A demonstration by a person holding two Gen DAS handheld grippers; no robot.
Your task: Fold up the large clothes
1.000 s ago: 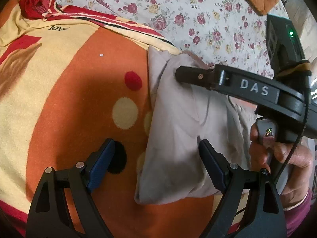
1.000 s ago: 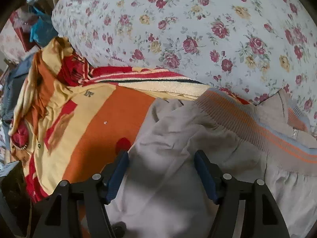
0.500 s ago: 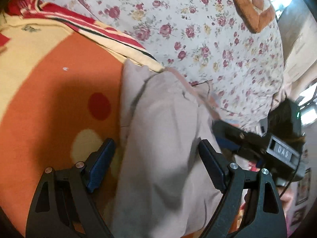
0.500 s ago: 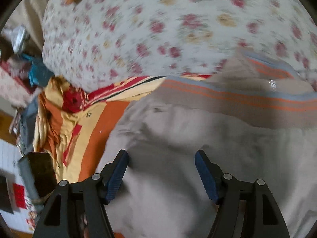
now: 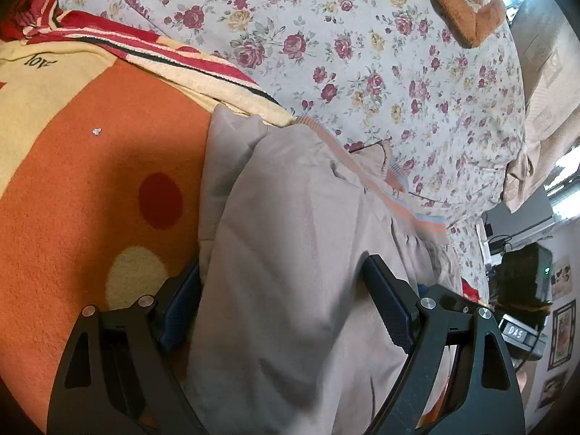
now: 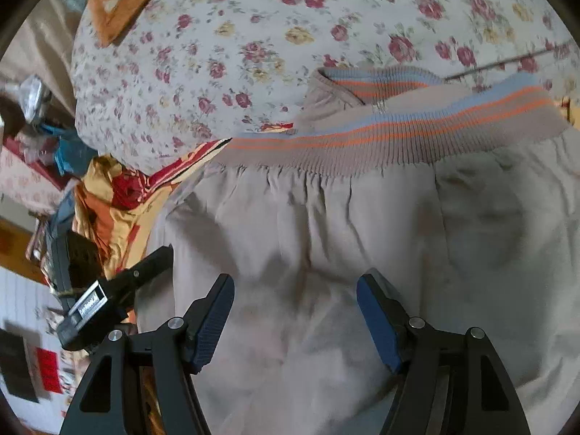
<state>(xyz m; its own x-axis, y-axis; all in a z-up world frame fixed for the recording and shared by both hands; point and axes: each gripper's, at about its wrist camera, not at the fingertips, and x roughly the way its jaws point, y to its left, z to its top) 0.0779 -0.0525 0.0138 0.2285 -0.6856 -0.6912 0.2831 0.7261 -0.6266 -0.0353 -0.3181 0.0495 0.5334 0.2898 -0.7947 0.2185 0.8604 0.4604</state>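
Both grippers spread above the folded garment, ready to press and tidy the fold.

At far left lies the orange fleece blanket with round spots (image 5: 72, 195); the beige-grey cloth garment with a ribbed orange-and-blue striped waistband (image 5: 301, 253) lies on it, its far edge touching the white quilt with red roses (image 5: 362, 54). The left gripper (image 5: 286, 301) is spread wide over the garment's left edge and pinches nothing. The right gripper (image 6: 295, 311) is also spread, above the middle of the cloth, empty. To do this step well, I think both should flatten the wrinkles, align the edges, then grasp all layers together.
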